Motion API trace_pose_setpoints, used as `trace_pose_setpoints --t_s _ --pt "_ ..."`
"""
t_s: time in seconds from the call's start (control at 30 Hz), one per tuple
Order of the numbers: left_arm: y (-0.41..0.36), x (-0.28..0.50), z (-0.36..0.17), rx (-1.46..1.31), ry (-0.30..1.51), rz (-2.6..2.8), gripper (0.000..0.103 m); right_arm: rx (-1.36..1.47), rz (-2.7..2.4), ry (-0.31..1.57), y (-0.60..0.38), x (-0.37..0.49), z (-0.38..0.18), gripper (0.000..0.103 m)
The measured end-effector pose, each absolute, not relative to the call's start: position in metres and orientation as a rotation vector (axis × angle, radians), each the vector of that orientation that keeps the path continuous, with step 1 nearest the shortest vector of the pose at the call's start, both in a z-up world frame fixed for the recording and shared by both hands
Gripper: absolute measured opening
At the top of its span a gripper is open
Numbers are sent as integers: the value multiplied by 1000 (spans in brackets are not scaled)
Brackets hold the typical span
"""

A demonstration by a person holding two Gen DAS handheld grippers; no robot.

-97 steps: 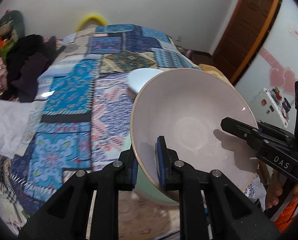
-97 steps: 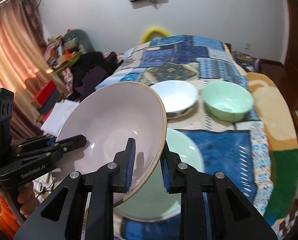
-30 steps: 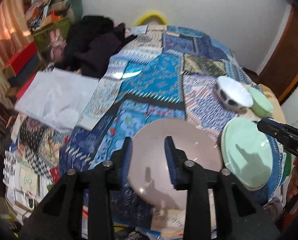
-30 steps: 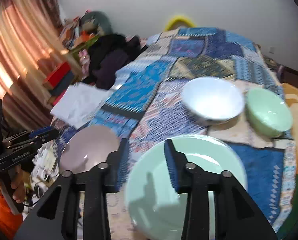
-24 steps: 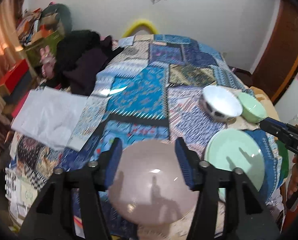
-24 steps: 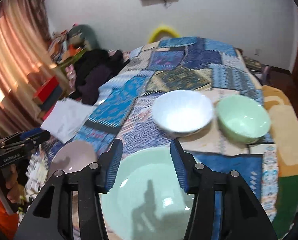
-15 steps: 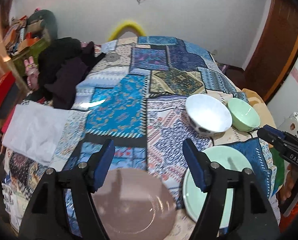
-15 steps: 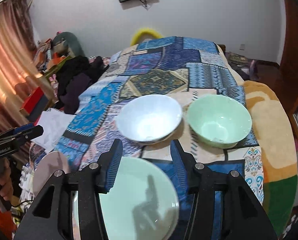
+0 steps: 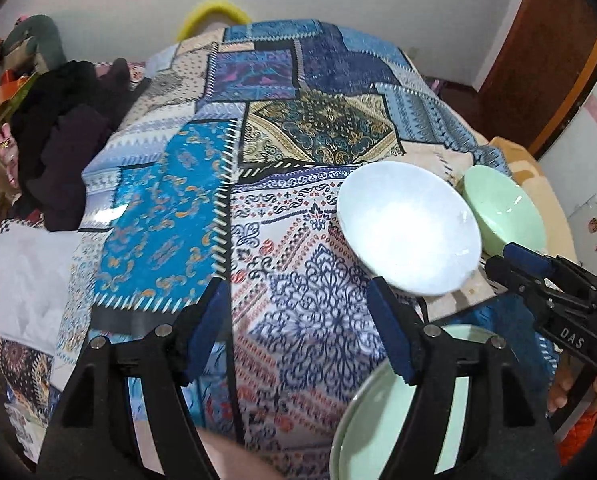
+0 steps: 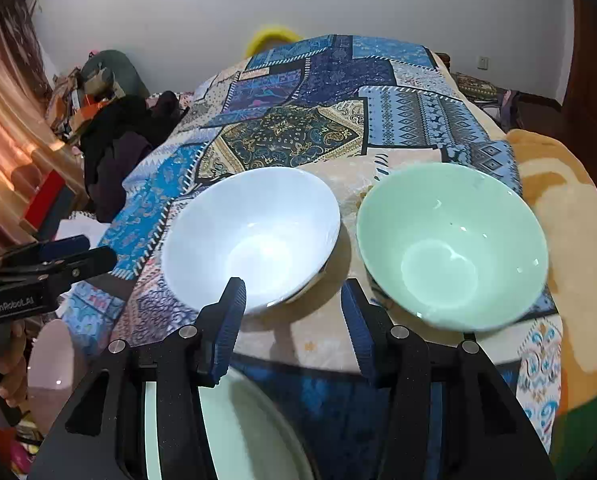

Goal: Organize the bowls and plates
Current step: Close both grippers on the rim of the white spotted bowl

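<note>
Two bowls sit side by side on the patchwork bedspread (image 10: pixel 318 92): white bowl (image 10: pixel 254 240) left, green bowl (image 10: pixel 450 248) right. Nearer lie a green plate (image 10: pixel 250 432) and, far left, a pink plate (image 10: pixel 54 364). Both the left claw (image 9: pixel 298 328) and right claw (image 10: pixel 294 316) hang spread apart, holding nothing.

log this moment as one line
left hand-held gripper open, empty | right hand-held gripper open, empty | white bowl beside green bowl
</note>
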State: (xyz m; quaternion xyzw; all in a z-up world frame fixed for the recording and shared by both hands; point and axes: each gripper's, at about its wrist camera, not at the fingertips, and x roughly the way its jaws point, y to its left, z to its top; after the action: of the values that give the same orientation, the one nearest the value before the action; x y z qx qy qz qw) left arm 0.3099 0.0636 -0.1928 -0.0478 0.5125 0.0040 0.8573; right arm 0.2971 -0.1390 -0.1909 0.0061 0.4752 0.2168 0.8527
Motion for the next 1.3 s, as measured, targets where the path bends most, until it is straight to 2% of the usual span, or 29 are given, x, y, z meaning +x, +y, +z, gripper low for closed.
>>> trace_pose_setpoints --t_s 0.27,0.37,0.43,0.57,0.67,0.7,0.73,1.07,1.3 --pt "52 356 -219 -52 1126 -6 71 33 472 1035 -134 314 -204 46" --pt "51 370 -229 -56 1156 -9 67 46 486 1055 -130 318 -209 44" --pt "49 377 -235 -55 1173 -15 58 31 480 1054 -128 319 -209 44" --pt "42 389 -249 -55 1209 -41 48 27 482 1057 -127 321 -210 43" --pt "37 393 -257 -70 1233 -76 29 22 481 1065 -126 322 -211 38" --pt "34 393 -257 -72 1232 -94 19 22 481 1071 -125 323 -212 38" --pt "31 392 -256 -59 1227 -102 14 24 485 1076 -125 322 -213 37" --pt "40 358 -245 1 1216 -71 16 -11 596 1104 -109 304 -212 36" --pt "45 351 -250 -7 1223 -67 18 -19 516 1111 -108 326 -216 36"
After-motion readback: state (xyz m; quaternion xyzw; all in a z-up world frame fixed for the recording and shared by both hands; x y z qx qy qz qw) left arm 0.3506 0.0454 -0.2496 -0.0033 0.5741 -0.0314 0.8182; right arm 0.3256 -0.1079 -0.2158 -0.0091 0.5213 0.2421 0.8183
